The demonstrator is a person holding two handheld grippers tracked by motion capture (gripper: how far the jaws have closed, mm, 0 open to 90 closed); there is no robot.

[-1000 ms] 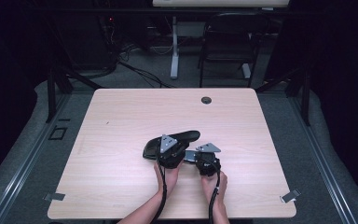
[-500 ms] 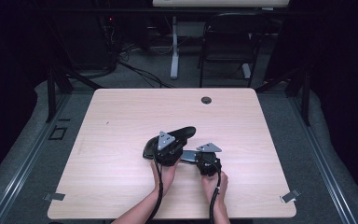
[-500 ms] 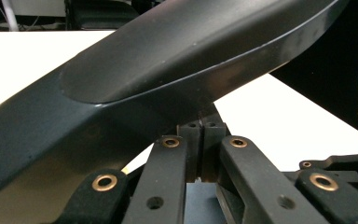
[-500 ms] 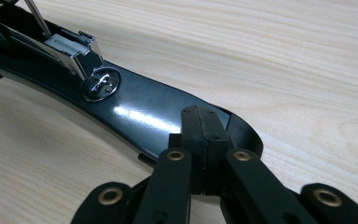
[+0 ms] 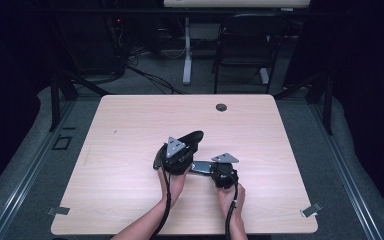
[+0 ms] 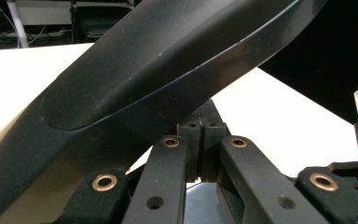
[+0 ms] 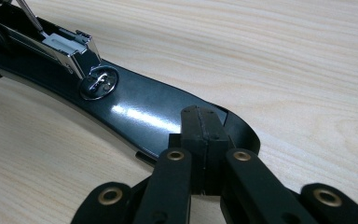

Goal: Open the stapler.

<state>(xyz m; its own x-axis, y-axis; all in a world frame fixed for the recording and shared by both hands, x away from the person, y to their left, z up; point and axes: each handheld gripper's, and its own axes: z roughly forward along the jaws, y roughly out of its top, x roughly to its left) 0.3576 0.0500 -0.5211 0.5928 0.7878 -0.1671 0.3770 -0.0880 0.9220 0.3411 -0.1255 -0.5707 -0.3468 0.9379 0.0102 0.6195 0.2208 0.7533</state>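
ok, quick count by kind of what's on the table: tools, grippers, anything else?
Stapler, black, swung open: 1
Hand-held grippers: 2, left gripper and right gripper
Table grommet hole: 1
Total: 4

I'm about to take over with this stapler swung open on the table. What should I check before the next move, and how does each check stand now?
1. Right gripper shut, tips down on the stapler base: ok, jaws together; whether they pinch the base's edge or only press on it, cannot tell.
2. Left gripper shut, under the stapler's raised top arm: ok; actual grip on the arm, cannot tell.
3. Stapler swung open, metal magazine exposed: ok.
4. Base lies flat on the table: ok.
5. Staples loaded in the magazine: cannot tell.
6. Tabletop around the stapler free for the move: ok.
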